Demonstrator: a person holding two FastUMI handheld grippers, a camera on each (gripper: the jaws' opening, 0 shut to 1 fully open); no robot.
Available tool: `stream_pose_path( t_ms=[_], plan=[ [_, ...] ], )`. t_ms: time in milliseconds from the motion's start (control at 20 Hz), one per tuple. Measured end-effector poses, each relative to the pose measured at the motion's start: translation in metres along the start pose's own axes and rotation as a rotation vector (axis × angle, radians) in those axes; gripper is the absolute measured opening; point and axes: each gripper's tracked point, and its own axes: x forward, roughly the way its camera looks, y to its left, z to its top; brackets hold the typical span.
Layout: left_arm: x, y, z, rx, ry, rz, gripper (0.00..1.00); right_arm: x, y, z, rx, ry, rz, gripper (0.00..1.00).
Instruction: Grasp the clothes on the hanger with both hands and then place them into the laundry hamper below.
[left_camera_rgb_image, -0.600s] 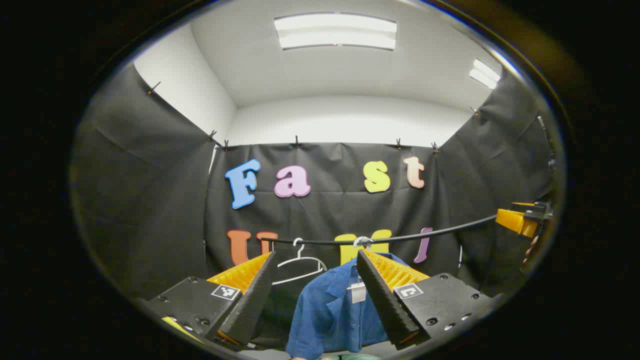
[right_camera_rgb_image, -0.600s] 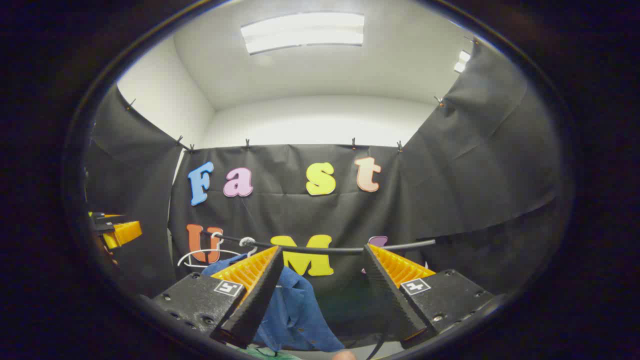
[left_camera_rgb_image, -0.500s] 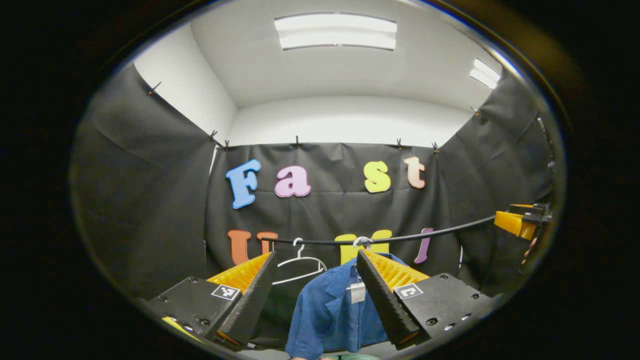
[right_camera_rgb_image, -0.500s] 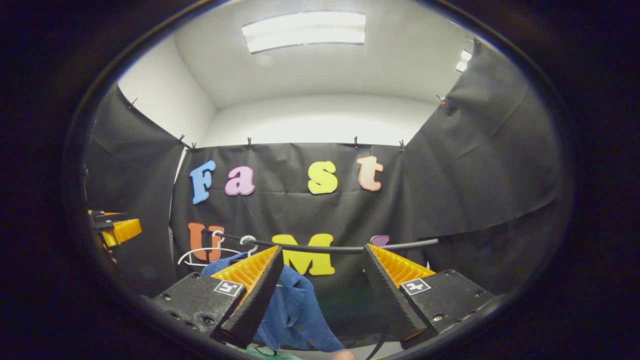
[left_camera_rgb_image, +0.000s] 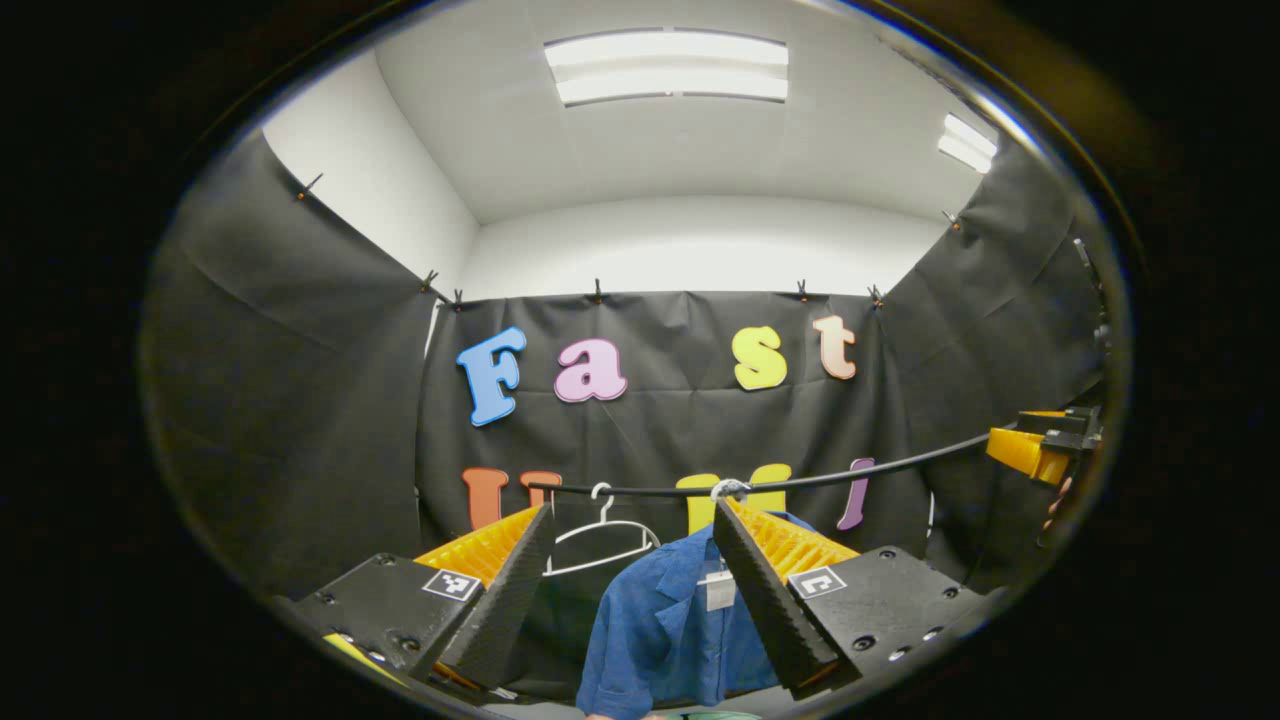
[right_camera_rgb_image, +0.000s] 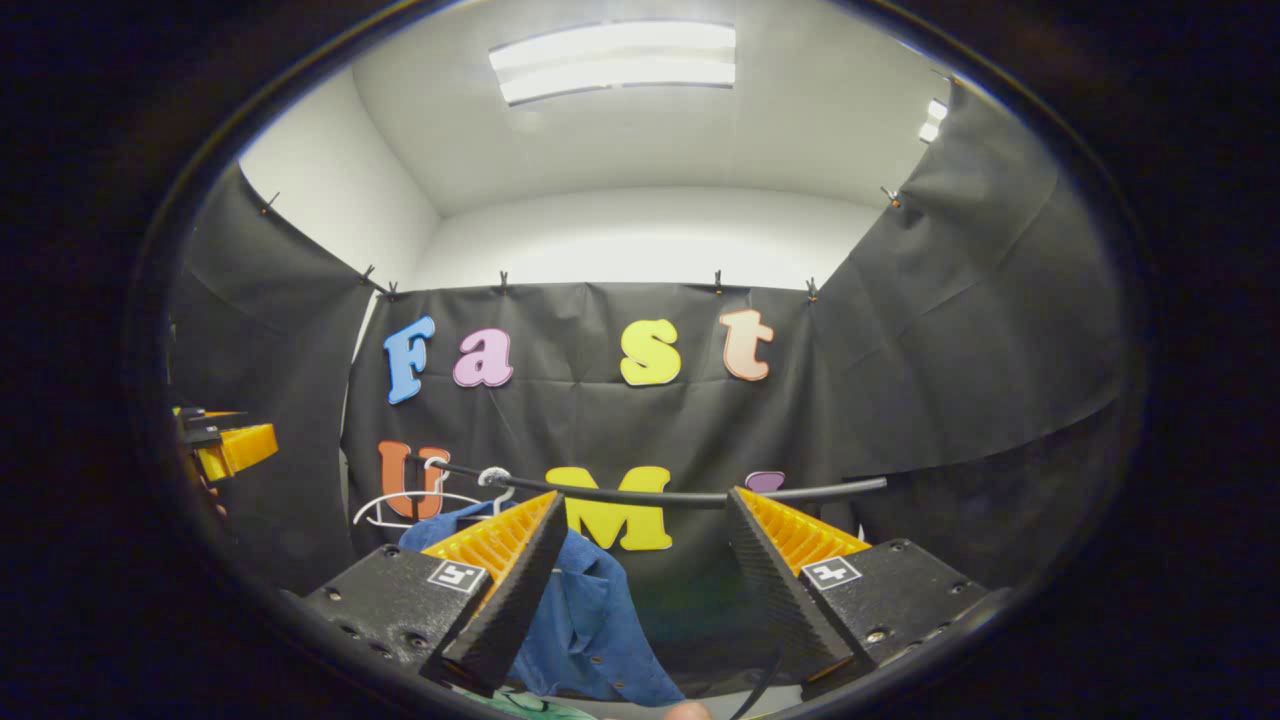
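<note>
Both views tipped down a touch vs 0.5 s back; rail sits lower for us. Blue shirt (left_camera_rgb_image: 665, 625) hangs on its hanger from the black rail (left_camera_rgb_image: 800, 478), near the rail's middle, w/ an empty white hanger (left_camera_rgb_image: 600, 530) just beside it. Left gripper (left_camera_rgb_image: 632, 590) wide, holding nothing, short of shirt. Right gripper (right_camera_rgb_image: 640, 590) also wide, shirt (right_camera_rgb_image: 585, 620) behind its left finger.

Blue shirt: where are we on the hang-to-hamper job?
Done: nothing yet. The blue shirt hangs on its hanger from the black rail, beside an empty white hanger. In hand: both grippers are open and face the shirt, left gripper and right gripper, neither touching cloth. Left: grasp with both, lift it off, lower it into the hamper; something green at the bottom edge may be that hamper.
</note>
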Motion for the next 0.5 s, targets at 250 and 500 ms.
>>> stream_pose_path(
  t_ms=[250,500],
  plan=[
    [0.003,0.004,-0.004,0.020,0.005,0.014,1.00,0.010,0.000,-0.013,-0.009,0.024,-0.008,0.97],
    [0.008,0.016,-0.019,0.025,0.035,0.036,0.96,0.021,0.012,-0.044,-0.015,0.087,-0.018,0.99]
  ],
)
